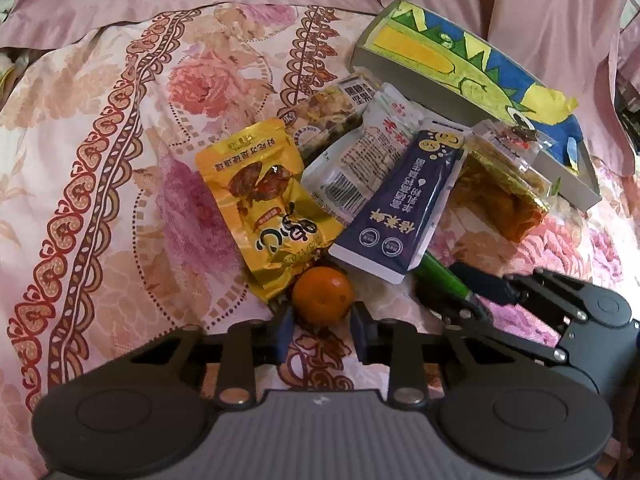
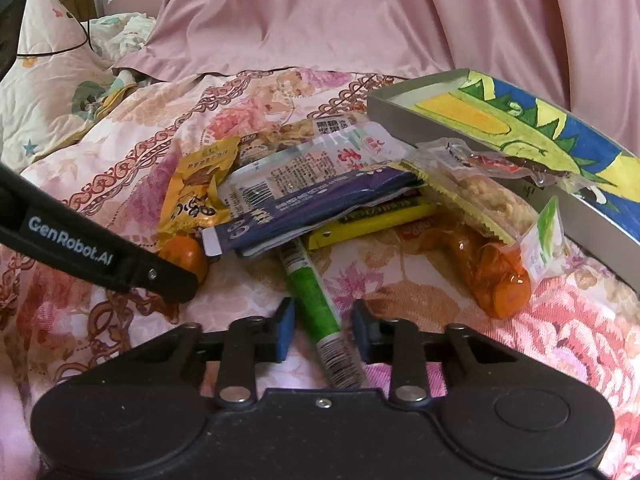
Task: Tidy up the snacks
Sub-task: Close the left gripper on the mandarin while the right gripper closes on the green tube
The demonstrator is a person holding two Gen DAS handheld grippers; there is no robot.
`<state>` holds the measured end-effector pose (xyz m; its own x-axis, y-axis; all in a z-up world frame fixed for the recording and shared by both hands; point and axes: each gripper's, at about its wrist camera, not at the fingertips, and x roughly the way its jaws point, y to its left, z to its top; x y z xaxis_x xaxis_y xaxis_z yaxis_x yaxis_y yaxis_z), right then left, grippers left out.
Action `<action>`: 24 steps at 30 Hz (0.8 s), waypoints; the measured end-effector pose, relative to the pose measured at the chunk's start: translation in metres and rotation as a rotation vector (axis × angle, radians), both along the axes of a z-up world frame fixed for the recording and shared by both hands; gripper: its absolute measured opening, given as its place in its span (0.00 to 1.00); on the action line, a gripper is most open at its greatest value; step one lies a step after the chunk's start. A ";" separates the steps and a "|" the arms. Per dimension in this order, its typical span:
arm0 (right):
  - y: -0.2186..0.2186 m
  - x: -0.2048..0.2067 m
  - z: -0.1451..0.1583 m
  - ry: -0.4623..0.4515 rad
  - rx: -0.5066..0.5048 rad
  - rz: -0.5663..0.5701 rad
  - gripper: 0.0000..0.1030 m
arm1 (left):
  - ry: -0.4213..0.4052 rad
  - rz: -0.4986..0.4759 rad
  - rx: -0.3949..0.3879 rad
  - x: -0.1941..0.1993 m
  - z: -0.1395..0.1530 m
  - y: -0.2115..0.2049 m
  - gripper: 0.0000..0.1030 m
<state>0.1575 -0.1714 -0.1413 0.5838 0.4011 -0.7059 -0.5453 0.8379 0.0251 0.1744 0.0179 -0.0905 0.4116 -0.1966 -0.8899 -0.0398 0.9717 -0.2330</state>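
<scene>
one small orange (image 1: 322, 295) by the left gripper, one green stick pack (image 2: 314, 300) between the right gripper's fingers, one painted box (image 2: 516, 148) farther off, two grippers

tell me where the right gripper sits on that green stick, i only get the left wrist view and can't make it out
Observer: The green stick lies between the two fingers of the right gripper. They stand close on both sides, but I can't tell if they press it.
Operator: how deep is it in there
Observer: Deep. Its silver barcode end reaches back past the fingers toward the gripper body.
Operator: anything near it i'm missing
Observer: Yes, a yellow bar packet pokes out to the right from under the purple pouch, just beyond the stick.
</scene>
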 end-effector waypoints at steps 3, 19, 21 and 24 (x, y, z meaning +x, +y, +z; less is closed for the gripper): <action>0.001 -0.006 0.003 0.008 -0.042 -0.008 0.26 | -0.004 0.006 -0.011 -0.003 0.002 0.001 0.32; -0.005 -0.007 0.003 0.048 -0.028 -0.017 0.31 | 0.002 0.013 0.007 -0.003 0.001 0.001 0.32; -0.003 -0.008 0.004 0.038 -0.041 -0.011 0.27 | -0.005 0.006 0.017 -0.004 0.001 -0.001 0.32; 0.000 -0.014 0.006 0.021 -0.078 -0.001 0.24 | -0.015 0.006 0.022 -0.006 0.003 -0.002 0.31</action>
<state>0.1432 -0.1712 -0.1354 0.5692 0.3437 -0.7469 -0.5441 0.8386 -0.0288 0.1688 0.0155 -0.0877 0.4262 -0.1748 -0.8876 -0.0419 0.9763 -0.2124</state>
